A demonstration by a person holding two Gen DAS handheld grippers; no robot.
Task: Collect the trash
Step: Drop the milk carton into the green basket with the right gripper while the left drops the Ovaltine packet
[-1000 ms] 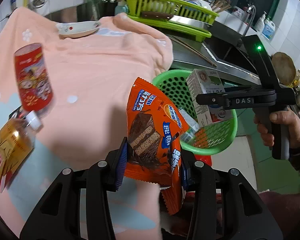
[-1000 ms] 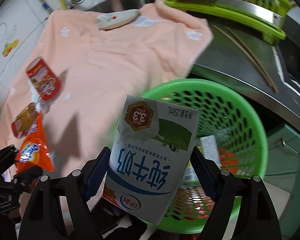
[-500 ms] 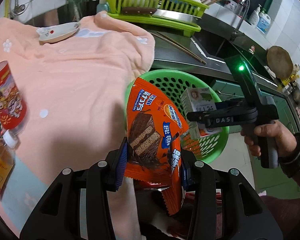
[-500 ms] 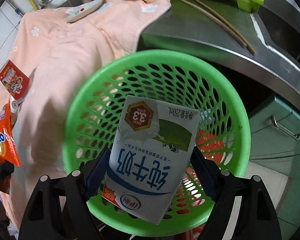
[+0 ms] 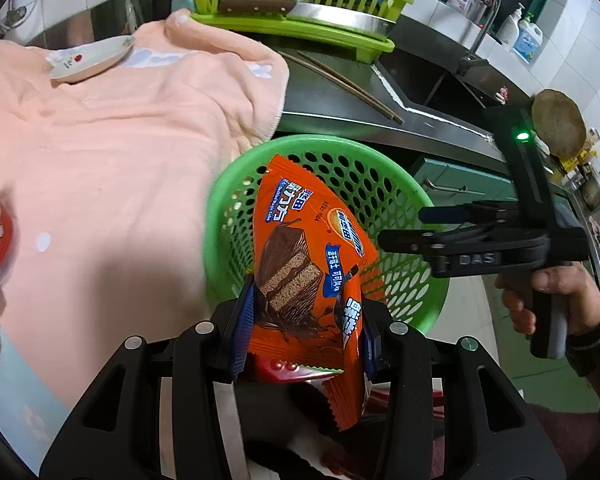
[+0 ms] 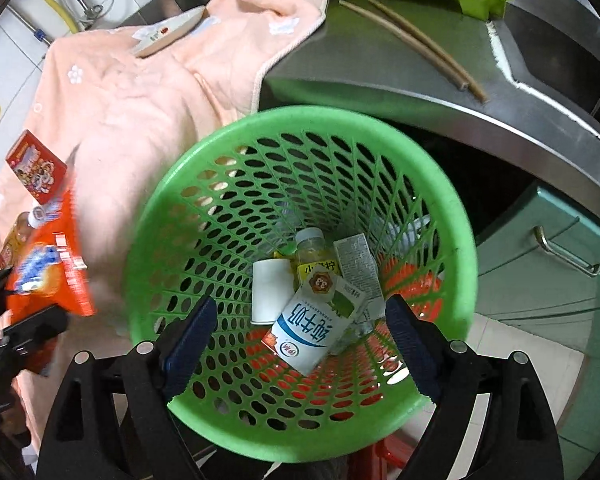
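Left wrist view: your left gripper (image 5: 306, 326) pinches a glossy orange foil cake wrapper (image 5: 306, 276) between its blue ribbed pads (image 5: 242, 328). The wrapper's long axis runs upright along the fingers, its serrated top edge pointing forward over the near rim of the round green plastic mesh basket (image 5: 416, 196), and its lower crimped end hanging below the pads. That basket stands off the front edge of the steel counter (image 5: 380, 116), just beside the hanging hem of a soft peach terry towel (image 5: 120, 148) that covers the counter's left part. A shallow white saucer (image 5: 90, 60) rests near the towel's far edge, and two thin wooden chopsticks (image 5: 348, 84) lie bare on the steel. To the right you hold your right gripper (image 5: 440, 226) above the basket's right rim, fingers spread with nothing between them.

Right wrist view: your right gripper (image 6: 300, 332) looks straight down into the green basket (image 6: 172, 208), its blue pads (image 6: 190, 334) wide apart and holding nothing. A white and green milk carton (image 6: 312, 326) lies on the basket floor, tilted, its long axis slanting from lower left to upper right. It rests against a white paper cup (image 6: 270, 290), a small clear plastic bottle (image 6: 312, 250) with a yellow label, and a flattened grey carton (image 6: 358, 268). At the left edge the orange wrapper (image 6: 52, 268) appears blurred in your left gripper (image 6: 4, 312). A red printed can (image 6: 36, 166) lies on the towel (image 6: 140, 112) behind it.
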